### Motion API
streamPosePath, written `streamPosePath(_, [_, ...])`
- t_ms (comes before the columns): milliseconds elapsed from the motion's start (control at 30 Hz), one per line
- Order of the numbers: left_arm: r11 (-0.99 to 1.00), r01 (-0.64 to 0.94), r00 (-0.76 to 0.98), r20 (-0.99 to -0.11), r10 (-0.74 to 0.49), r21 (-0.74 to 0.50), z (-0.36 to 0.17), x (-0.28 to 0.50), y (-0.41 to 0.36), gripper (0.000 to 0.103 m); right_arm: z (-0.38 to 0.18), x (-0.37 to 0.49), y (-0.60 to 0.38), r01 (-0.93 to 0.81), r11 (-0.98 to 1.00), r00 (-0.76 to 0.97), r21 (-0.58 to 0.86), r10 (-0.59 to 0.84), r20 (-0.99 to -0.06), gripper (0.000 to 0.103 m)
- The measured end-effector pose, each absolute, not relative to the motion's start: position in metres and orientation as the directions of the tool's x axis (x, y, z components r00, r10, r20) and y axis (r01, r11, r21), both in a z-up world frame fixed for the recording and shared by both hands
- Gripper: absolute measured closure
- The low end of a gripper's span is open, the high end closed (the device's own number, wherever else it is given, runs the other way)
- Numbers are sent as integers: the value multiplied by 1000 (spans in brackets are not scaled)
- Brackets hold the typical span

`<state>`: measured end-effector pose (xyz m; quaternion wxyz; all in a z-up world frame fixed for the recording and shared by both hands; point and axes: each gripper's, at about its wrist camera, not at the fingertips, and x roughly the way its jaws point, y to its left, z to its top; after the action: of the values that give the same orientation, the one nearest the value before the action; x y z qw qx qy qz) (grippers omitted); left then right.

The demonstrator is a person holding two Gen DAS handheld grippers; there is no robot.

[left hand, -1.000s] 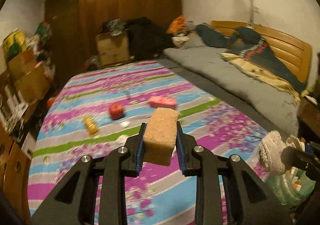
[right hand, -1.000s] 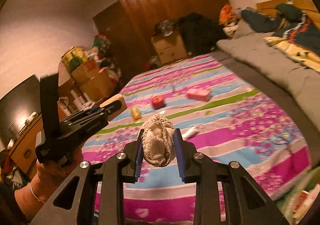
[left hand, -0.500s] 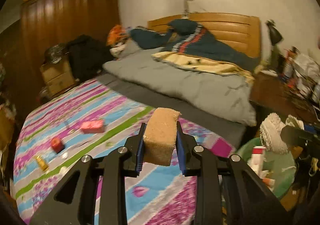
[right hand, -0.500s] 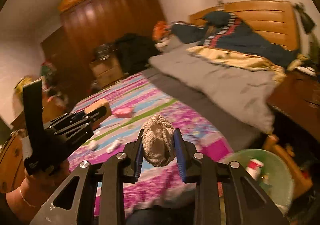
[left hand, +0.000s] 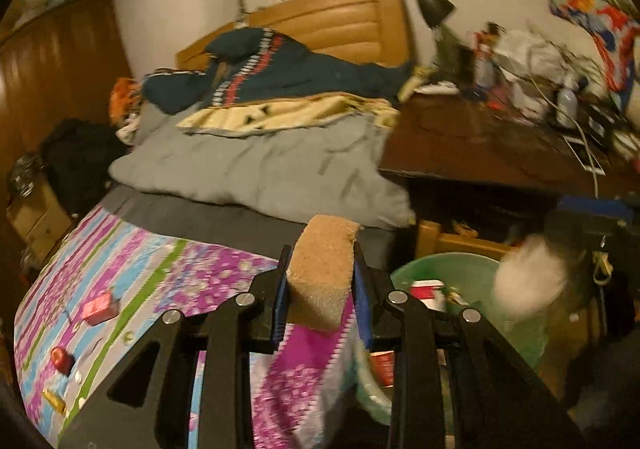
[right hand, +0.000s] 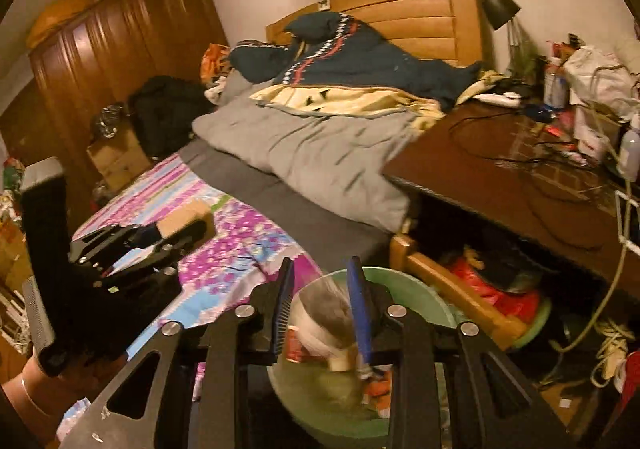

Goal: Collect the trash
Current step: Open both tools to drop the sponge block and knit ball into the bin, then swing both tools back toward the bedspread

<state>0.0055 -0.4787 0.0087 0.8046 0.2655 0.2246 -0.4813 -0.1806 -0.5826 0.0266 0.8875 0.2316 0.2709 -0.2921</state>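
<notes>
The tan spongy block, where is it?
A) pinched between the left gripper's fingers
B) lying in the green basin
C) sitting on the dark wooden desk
A: the tan spongy block sits clamped between the blue pads of the left gripper, above the striped bedspread, not in the green basin.

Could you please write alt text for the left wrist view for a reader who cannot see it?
The left gripper clamps a tan sponge block above the foot of a bed with a striped floral sheet. A green basin holding trash sits on the floor to the right.
</notes>
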Motion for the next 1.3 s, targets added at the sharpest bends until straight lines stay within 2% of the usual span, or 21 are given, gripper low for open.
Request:
streamPosePath(100, [358, 910, 405, -641, -652, 211, -3, -5, -494, 77, 22, -192, -592, 656, 712, 673, 249, -404, -620, 86])
streamPosePath(200, [323, 924, 373, -668, -644, 204, -16, -8, -508, 77, 11, -191, -601, 669, 701, 653, 245, -398, -644, 86])
streamPosePath(300, [264, 953, 287, -721, -631, 148, -30, -10, -519, 77, -2, -197, -604, 680, 685, 644, 261, -388, -659, 86])
streamPosePath(400, [215, 971, 216, -762, -610, 103, -42, -17, -526, 73, -9, -200, -600, 701, 675, 617, 230, -413, -670, 86])
streamPosePath(467, [171, 982, 169, -797, -580, 84, -54, -23, -529, 67, -12, -202, -602, 716, 660, 606, 227, -427, -671, 86])
streamPosePath(500, [166, 981, 179, -796, -579, 101, -58, -27, -530, 66, -14, -205, -603, 728, 648, 596, 222, -439, -673, 86])
streamPosePath(567, [148, 982, 179, -799, -574, 114, -65, -32, -527, 47, -18, -210, -605, 745, 631, 581, 216, -456, -674, 86])
streamPosePath(600, [146, 982, 181, -800, -572, 117, -67, -34, -525, 44, -19, -212, -607, 750, 624, 578, 219, -459, -674, 86])
streamPosePath(1000, [258, 961, 235, -791, -565, 101, -61, -10, -505, 43, -18, -215, -600, 740, 620, 617, 259, -473, -629, 86])
streamPosePath(1067, [301, 948, 268, -779, -567, 107, -58, -1, -493, 40, -15, -211, -596, 727, 628, 639, 278, -470, -608, 86])
streamPosePath(1133, [349, 932, 298, -761, -577, 101, -53, 11, -479, 38, -13, -203, -588, 714, 638, 660, 288, -477, -580, 82])
streamPosePath(1233, [448, 890, 359, -737, -573, 86, -48, 35, -453, 38, -8, -195, -575, 712, 643, 673, 282, -513, -532, 63])
streamPosePath(1300, [522, 849, 413, -715, -564, 78, -42, 54, -433, 37, -6, -186, -563, 708, 651, 684, 274, -533, -498, 62])
